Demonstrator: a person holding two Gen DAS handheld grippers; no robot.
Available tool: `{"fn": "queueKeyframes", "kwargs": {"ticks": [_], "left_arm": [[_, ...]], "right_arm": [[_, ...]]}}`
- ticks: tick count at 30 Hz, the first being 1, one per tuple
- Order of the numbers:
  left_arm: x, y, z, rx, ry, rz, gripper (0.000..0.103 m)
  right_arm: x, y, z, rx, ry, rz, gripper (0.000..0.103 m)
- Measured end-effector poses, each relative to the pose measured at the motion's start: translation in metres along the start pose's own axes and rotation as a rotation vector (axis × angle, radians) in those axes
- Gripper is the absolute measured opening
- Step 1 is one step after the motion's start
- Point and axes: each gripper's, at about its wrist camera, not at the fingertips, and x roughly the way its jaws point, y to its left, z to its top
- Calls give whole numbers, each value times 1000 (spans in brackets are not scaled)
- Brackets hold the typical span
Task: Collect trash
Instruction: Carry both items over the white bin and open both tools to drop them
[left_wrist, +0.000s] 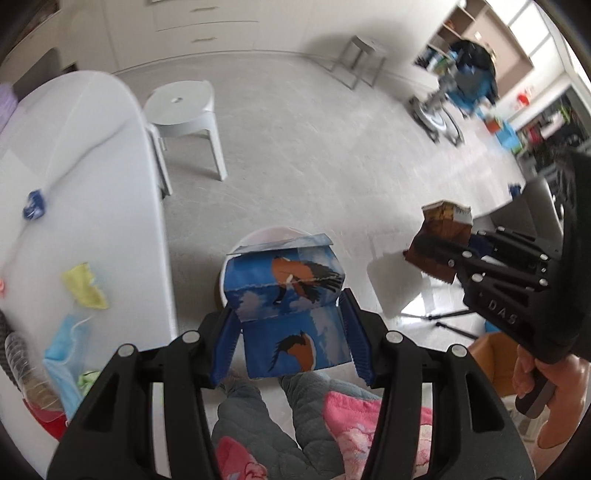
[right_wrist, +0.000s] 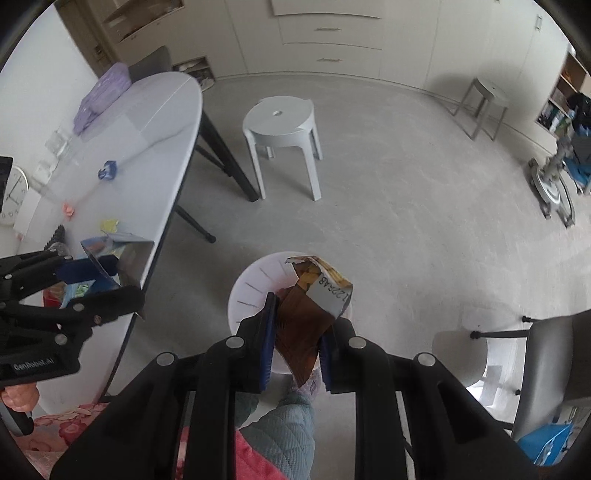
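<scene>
You hold both pieces above the white bin (right_wrist: 251, 291) on the floor, apparently for dropping: your left tool (left_wrist: 291, 328) pinches the blue bird-print carton (left_wrist: 291, 314), your right tool (right_wrist: 295, 343) pinches the brown wrapper (right_wrist: 310, 314), while scraps remain on the bench (right_wrist: 155, 122).

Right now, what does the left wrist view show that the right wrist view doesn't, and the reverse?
Only the left wrist view shows the bird print on the blue carton and a blue face mask on the table.

Only the right wrist view shows the purple pack, the clock and the printed code on the brown wrapper.

Both show the left gripper shut on the carton, the right gripper shut on the wrapper, the white bin and the white stool.
</scene>
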Motion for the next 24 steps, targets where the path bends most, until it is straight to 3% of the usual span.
{"fn": "queueKeyframes", "kwargs": {"ticks": [9,12,13,14,17,24], "left_arm": [[7,-37,7,53,12,24,51],[11,-46,6,39,3,36,68],[8,-45,5,28,-3,45,82],[3,-43,3,18,-17,52,87],[-7,-39,2,13,-39,54,93],[-31,-14,-3,-46,-90,105,95]], "right_arm": [[-2,-27,-2,16,-13,20,22],[-1,-30,-4,16,-13,29,22],[-1,-31,-5,17,-13,30,22],[0,-31,-4,18,-12,32,23],[2,-31,-4,14,-6,30,23],[12,-17,-3,-6,20,44,23]]}}
